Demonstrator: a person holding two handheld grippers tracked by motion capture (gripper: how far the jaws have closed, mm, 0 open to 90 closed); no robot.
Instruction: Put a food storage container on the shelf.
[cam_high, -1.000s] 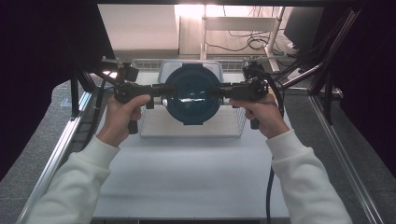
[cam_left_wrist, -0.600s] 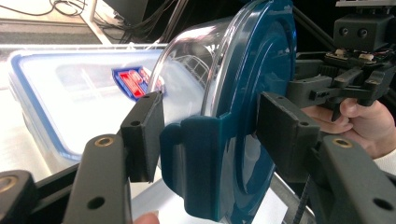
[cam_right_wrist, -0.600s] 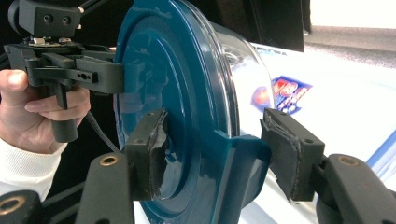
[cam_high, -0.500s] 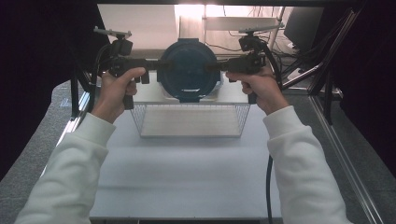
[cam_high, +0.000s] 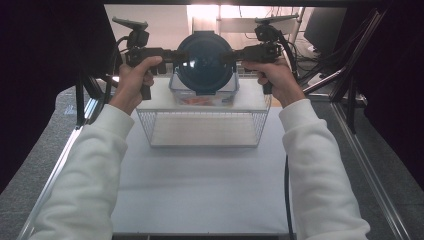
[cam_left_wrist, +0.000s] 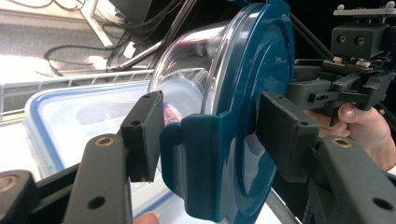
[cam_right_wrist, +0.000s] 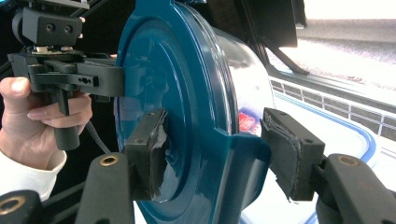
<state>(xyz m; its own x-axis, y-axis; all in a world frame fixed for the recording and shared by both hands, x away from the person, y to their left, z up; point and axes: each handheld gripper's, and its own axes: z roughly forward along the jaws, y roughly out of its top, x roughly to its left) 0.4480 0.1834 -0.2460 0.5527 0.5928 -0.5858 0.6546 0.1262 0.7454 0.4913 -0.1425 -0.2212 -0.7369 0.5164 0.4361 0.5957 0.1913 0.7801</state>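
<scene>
Item: round blue-lidded container (cam_high: 204, 62), gripped by my left gripper (cam_high: 176, 55) and right gripper (cam_high: 231, 54) jaws on its lid tabs, held above the lidded box (cam_high: 204, 95); risk: an uneven pull could slip a tab.

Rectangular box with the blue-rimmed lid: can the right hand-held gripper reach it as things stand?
Probably not yet. The right hand-held gripper is shut on the round container, which it holds with the left hand-held gripper above the rectangular box, blocking it.
</scene>
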